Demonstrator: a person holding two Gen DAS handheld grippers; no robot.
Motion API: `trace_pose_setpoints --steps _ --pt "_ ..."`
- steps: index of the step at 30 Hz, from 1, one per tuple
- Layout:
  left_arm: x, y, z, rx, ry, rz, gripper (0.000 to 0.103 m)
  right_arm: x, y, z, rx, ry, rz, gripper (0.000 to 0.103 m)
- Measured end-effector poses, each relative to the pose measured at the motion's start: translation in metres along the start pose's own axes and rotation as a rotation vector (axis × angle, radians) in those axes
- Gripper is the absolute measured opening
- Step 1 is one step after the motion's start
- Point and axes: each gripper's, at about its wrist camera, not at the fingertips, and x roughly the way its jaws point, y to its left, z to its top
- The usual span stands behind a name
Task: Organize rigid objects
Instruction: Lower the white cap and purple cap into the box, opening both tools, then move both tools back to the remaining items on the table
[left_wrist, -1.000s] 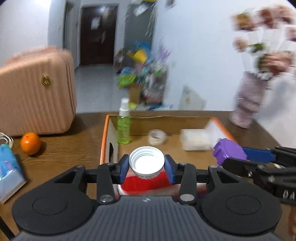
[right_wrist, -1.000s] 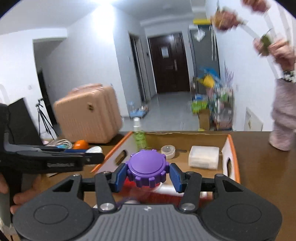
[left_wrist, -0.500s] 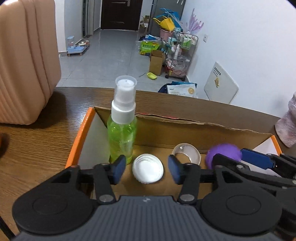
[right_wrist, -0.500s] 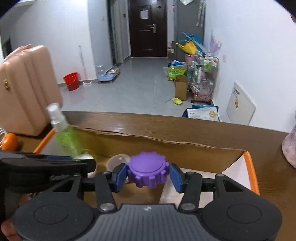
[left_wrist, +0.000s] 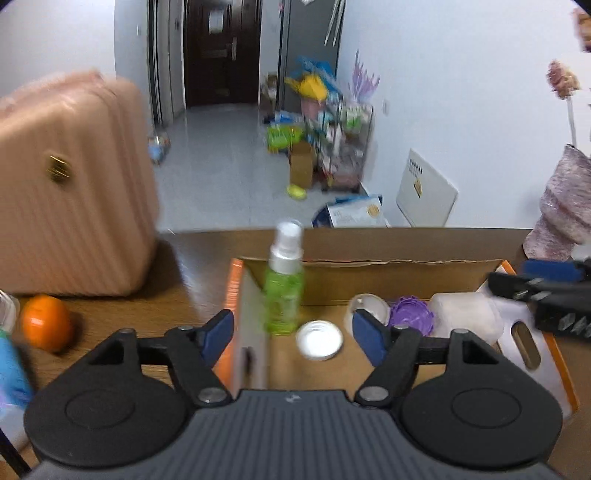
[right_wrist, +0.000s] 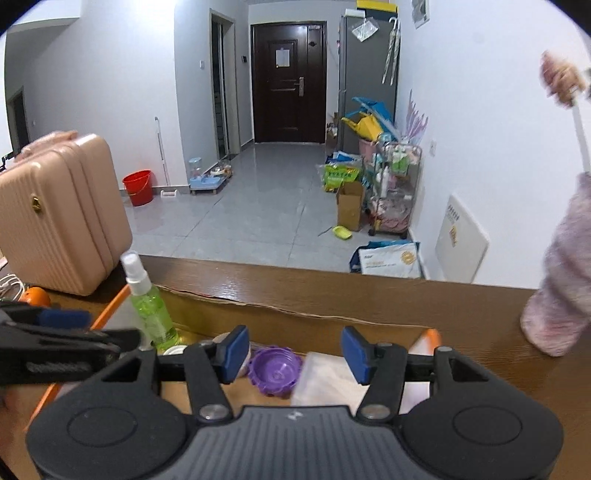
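Rigid objects, a round white plastic cap (left_wrist: 319, 339) and a ridged purple plastic lid (right_wrist: 275, 370), lie released inside the orange-edged cardboard box (left_wrist: 369, 275) on the desk (right_wrist: 332, 291). Both grippers' fingers, just opened, stand wide and empty: left gripper (left_wrist: 291, 338), right gripper (right_wrist: 293, 354). An orange fruit (left_wrist: 46, 326) remains outside.

A lived-in home hallway: dark front door (right_wrist: 288, 81), pink suitcase (right_wrist: 55, 214), cluttered trolley (right_wrist: 395, 184), red bucket (right_wrist: 137, 186).

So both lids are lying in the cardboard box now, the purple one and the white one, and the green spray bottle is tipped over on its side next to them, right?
Not quite. The green spray bottle stands upright in the cardboard box, not on its side; the left wrist view shows it. The rest holds: the white lid and the purple lid both lie on the box floor.
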Motion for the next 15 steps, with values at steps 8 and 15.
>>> trace_pose_setpoints --steps 8,15 --pt "-0.105 0.035 -0.029 0.020 -0.043 0.075 0.078 -0.105 -0.005 -0.012 -0.051 -0.004 -0.002 0.072" --pt "-0.197 0.038 -0.097 0.061 -0.170 0.138 0.087 -0.207 0.002 -0.075 -0.091 -0.148 -0.044 0.075"
